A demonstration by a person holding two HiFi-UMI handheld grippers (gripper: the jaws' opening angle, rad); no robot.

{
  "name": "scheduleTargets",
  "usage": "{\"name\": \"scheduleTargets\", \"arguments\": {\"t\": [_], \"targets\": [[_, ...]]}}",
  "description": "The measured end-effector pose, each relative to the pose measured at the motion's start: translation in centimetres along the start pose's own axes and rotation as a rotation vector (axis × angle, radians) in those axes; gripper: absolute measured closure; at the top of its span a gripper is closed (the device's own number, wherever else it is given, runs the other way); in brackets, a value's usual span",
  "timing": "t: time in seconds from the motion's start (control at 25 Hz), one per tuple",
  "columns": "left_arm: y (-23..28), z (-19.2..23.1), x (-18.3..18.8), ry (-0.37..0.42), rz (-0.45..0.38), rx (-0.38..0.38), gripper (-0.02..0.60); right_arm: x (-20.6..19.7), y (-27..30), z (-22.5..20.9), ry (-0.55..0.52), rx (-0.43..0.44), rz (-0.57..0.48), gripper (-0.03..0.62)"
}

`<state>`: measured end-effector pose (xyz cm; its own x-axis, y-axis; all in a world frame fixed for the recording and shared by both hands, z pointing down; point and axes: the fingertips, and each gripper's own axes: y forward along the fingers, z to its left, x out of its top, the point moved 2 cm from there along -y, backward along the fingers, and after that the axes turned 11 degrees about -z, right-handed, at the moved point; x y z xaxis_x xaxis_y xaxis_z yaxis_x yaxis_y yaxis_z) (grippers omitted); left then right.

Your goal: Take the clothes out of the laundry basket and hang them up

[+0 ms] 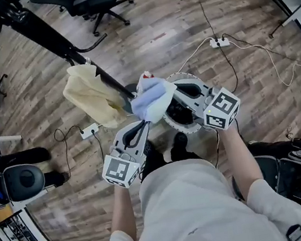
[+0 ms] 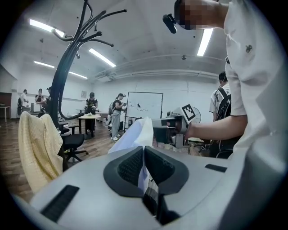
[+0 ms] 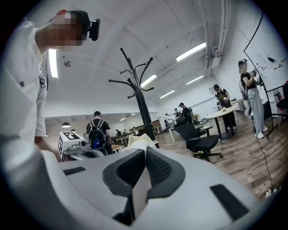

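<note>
— Well, head view first: where's the cloth?
— One pale cloth [image 1: 151, 99], strung between the left tool [image 1: 140, 127] and the right tool [image 1: 174, 92], over the one laundry basket [image 1: 171, 124].
— Left gripper view?
— Jaws pinched on its edge. One coat rack [image 2: 63, 76] stands ahead-left, carrying one yellow garment [image 2: 38, 148] (left tool nearer, I'd judge).
— Right gripper view?
— Clamped on the cloth too, with the rack straight ahead.

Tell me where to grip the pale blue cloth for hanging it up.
Probably along one edge, a gripper from each side. The left gripper and right gripper are shut on folds of the pale blue cloth that way, leaving its bunched middle free to drape over the coat rack.
</note>
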<state>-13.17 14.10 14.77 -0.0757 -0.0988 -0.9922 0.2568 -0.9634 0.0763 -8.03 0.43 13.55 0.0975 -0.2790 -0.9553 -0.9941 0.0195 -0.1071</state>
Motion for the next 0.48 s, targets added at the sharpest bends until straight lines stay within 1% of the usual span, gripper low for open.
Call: {"name": "scheduleTargets", "arguments": {"t": [0.16, 0.2, 0.24, 0.28, 0.48], "targets": [[-1.3, 0.7, 0.1, -0.034, -0.022, -0.032, 0.554, 1.9, 1.8, 2.3, -0.048, 0.085, -0.010, 0.586], [-1.8, 0.9, 0.1, -0.041, -0.025, -0.036, 0.542, 2.0, 2.1, 2.9, -0.064, 0.102, -0.004, 0.586], [-2.2, 1.2, -0.1, -0.044, -0.025, -0.036, 0.485, 2.1, 2.4, 3.5, -0.079, 0.115, 0.003, 0.586], [-2.7, 1.6, -0.3, -0.043, -0.021, -0.032, 0.453, 2.1, 2.6, 4.0, -0.089, 0.127, 0.007, 0.585], [-4.5, 4.8, -1.0, -0.025, -0.023, 0.029, 0.454, 2.3, 3.6, 6.9, -0.109, 0.187, 0.024, 0.586]]}}
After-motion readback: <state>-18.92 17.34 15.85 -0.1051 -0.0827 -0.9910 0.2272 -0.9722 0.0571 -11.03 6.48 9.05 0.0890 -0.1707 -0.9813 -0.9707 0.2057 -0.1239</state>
